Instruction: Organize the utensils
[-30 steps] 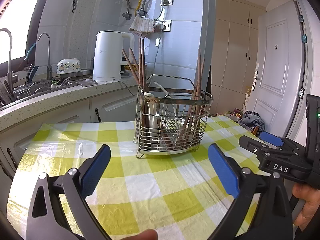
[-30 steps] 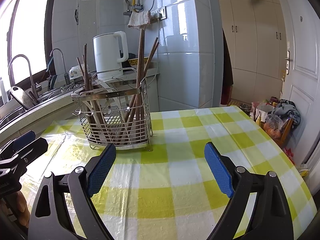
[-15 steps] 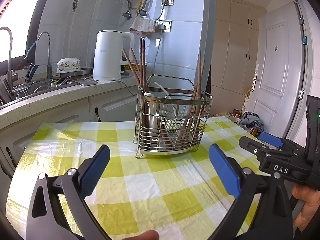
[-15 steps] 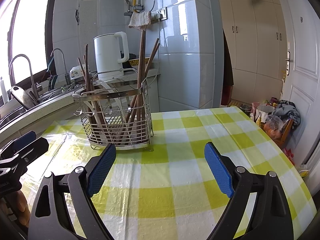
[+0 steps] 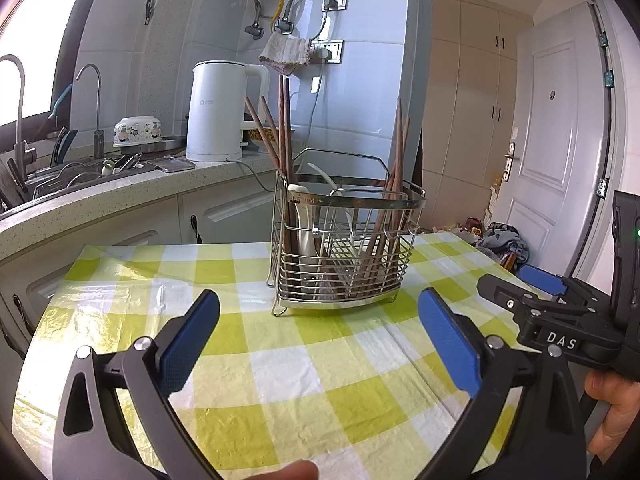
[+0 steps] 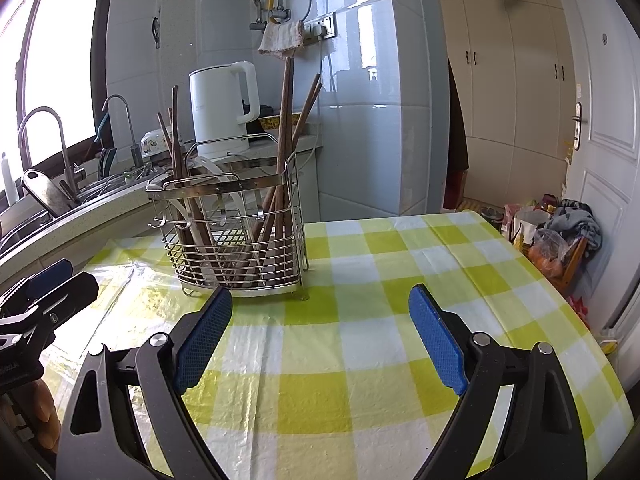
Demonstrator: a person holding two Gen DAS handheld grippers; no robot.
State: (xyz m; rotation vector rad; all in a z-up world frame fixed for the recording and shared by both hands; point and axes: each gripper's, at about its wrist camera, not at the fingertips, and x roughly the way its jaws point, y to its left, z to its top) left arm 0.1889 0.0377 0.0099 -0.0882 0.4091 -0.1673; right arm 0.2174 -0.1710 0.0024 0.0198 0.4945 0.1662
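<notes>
Left gripper (image 5: 318,334): jaws spread wide, nothing between the blue pads (image 5: 188,342). It hangs over the checked cloth (image 5: 288,384).

Right gripper (image 6: 320,330): jaws likewise spread wide, empty, blue pads (image 6: 436,344) apart over the same cloth. In the left view it sits off to the right of the left gripper, level with it. In the right view the left gripper shows at the far left edge.

Rack (image 5: 344,244): wire basket, upright on the cloth, straight ahead of the left gripper and ahead-left of the right one. Apart from both; neither touches it.

Contents: brown chopsticks (image 5: 282,136) standing in the rack's left end, more chopsticks leaning at its right end, white spoons (image 5: 304,220) between them. Which inner compartment each sits in: cannot tell.

Beyond the rack: white kettle (image 5: 218,110) on the counter (image 5: 100,200), sink to the far left.
</notes>
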